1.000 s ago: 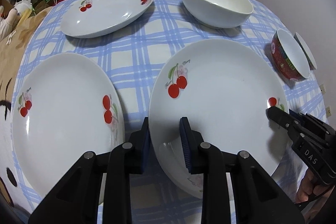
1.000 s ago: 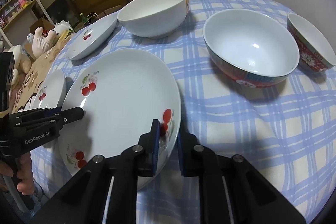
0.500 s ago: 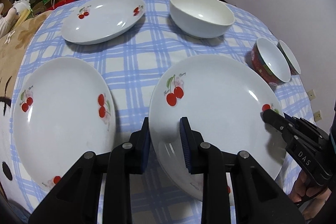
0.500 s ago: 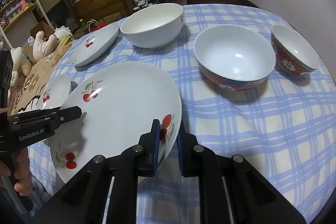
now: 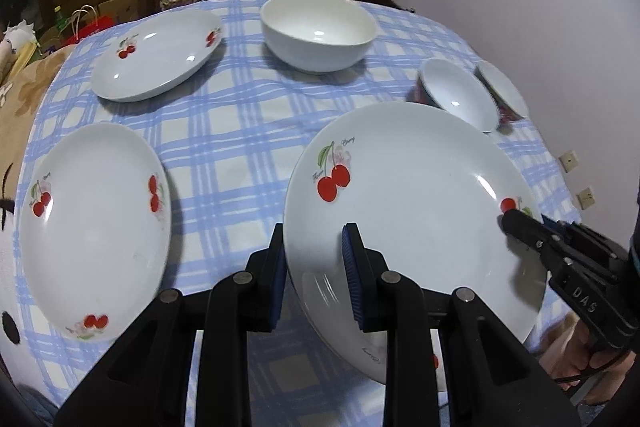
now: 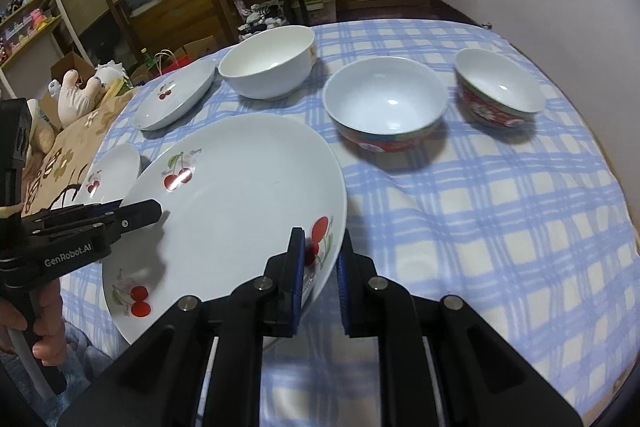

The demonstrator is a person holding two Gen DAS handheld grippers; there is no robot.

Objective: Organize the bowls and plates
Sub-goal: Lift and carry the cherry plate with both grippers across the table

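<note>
Because both grippers share one load, the large white cherry-printed china plate sits at lower centre of both views, seemingly lifted clear of the blue-checked counter. Left gripper has its jaws clamped on the plate's left rim; right gripper likewise on the opposite rim, probably to keep it level for stacking.

Count:
- Cherry plates, three: held one, another at lower left, a third at upper left.
- Bowls, three: plain white, two red-patterned.
</note>
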